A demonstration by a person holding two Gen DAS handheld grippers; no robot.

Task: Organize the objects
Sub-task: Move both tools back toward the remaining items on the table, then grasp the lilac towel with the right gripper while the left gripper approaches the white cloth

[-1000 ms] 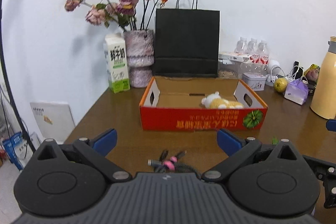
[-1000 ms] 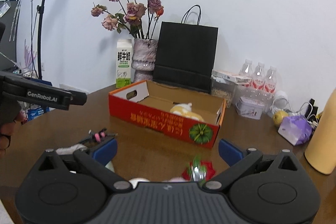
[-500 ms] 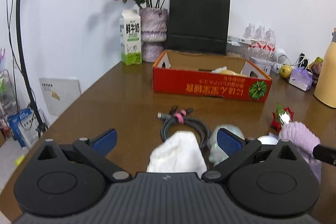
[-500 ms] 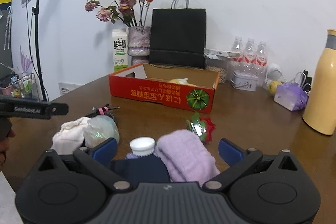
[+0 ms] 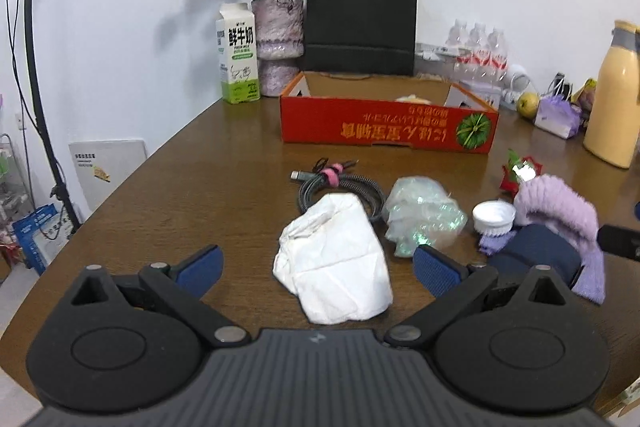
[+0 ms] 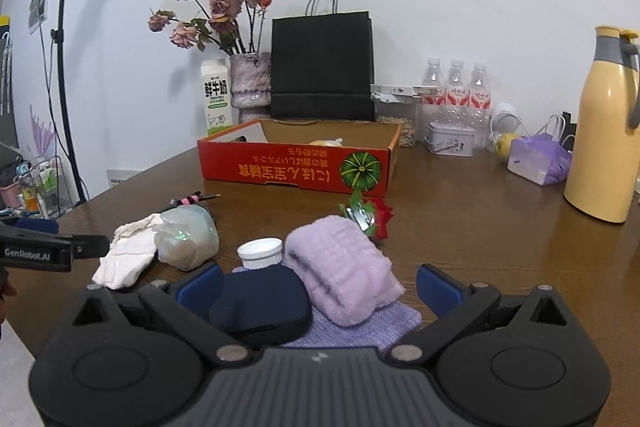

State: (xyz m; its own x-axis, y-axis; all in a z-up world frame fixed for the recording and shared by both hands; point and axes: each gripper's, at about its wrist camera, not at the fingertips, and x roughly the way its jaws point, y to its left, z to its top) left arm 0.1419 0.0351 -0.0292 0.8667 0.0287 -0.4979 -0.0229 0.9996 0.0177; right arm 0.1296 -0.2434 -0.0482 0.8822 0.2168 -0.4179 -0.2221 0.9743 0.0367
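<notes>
Two open grippers over a brown table [image 5: 208, 179] with loose objects.

The red cardboard box [image 5: 388, 131] stood far on the table, a yellowish item inside. Nearer lay a lilac towel [image 6: 340, 267], a white crumpled cloth [image 5: 336, 259], a dark blue case [image 6: 260, 303], a clear plastic wrap [image 5: 420, 215], a coiled cable [image 5: 340, 187] and a white cap [image 6: 260, 251]. The left gripper [image 5: 316, 267] stood released around the cloth; the right gripper [image 6: 320, 283] stood released around case and towel.

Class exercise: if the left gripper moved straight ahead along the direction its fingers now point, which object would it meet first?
Most likely the white crumpled cloth, lying on the table between the left gripper's open fingers. The coiled cable lies just behind it; depth is hard to judge in this fisheye view.
</notes>
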